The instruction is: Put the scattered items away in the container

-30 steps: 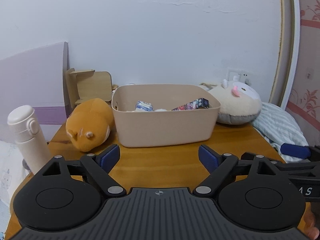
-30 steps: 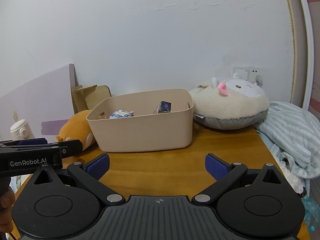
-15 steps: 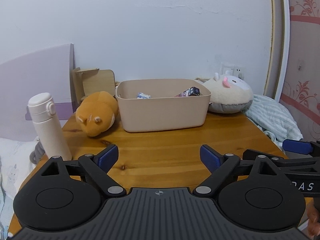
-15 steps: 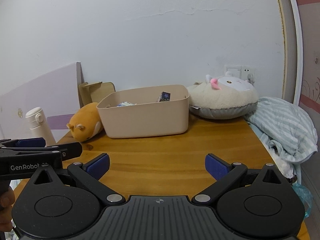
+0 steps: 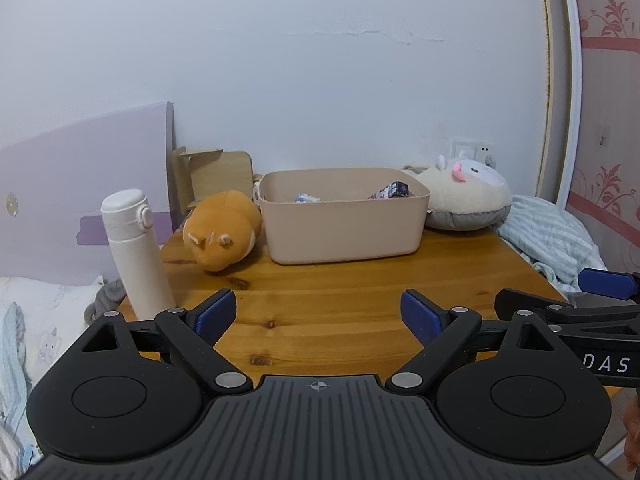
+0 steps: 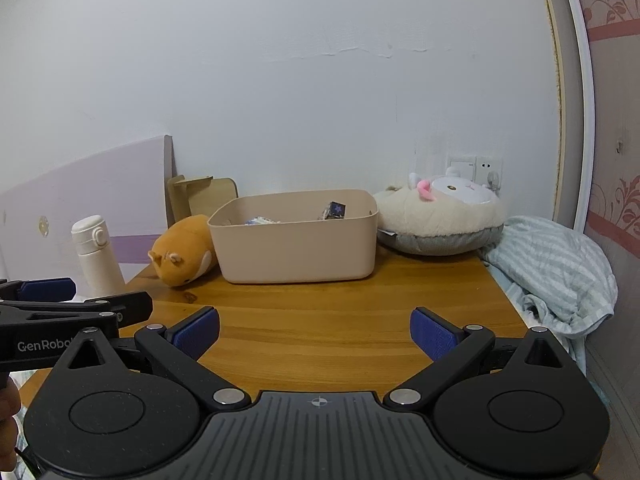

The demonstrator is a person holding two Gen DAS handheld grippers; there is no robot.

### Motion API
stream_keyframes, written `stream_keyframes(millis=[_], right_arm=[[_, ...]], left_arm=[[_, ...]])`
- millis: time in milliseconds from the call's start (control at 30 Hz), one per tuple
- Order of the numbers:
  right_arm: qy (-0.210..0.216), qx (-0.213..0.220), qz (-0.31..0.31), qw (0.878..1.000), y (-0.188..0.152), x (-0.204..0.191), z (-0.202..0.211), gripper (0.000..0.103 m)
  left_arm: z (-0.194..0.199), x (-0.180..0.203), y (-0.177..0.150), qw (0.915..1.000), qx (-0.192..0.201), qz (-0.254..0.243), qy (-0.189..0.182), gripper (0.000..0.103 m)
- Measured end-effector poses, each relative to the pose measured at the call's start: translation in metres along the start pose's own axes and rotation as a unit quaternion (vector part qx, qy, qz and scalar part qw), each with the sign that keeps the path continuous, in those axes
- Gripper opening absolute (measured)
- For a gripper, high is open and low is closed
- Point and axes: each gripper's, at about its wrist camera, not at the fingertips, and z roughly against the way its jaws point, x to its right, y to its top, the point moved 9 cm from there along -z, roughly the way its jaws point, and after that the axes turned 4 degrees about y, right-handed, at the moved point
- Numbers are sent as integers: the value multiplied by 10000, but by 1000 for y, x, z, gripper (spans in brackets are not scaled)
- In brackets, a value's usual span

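Both grippers held spread and empty, well back from the bin (image 5: pixel 344 224)
Left gripper (image 5: pixel 318 314) and right gripper (image 6: pixel 316 332) are kept over bare table (image 6: pixel 320 320); orange plush (image 5: pixel 220 236) is seen touching the bin's left side

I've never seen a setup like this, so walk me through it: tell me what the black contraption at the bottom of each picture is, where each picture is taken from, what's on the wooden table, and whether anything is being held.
There is no robot here. A person carries a hand-held two-finger gripper in each hand, and each has a wide-angle camera looking forward along its fingers. One picture comes from the left gripper, the other from the right gripper; each also shows the other at its edge.

On the wooden table stands a beige container with a few small packets already inside. Beside it lie an orange plush toy and a cream plush toy, and a white bottle stands at the table's left corner. A striped cloth hangs off the right side.

Both grippers are open, with nothing between their blue pads.
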Motion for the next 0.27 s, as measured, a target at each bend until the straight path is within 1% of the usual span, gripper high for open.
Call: stream_keyframes(millis=[267], right_arm=[[35,-79,-17,10000,-5,-4,2,103]], left_arm=[[3,-7,-5,9999,-77,75,44,91]])
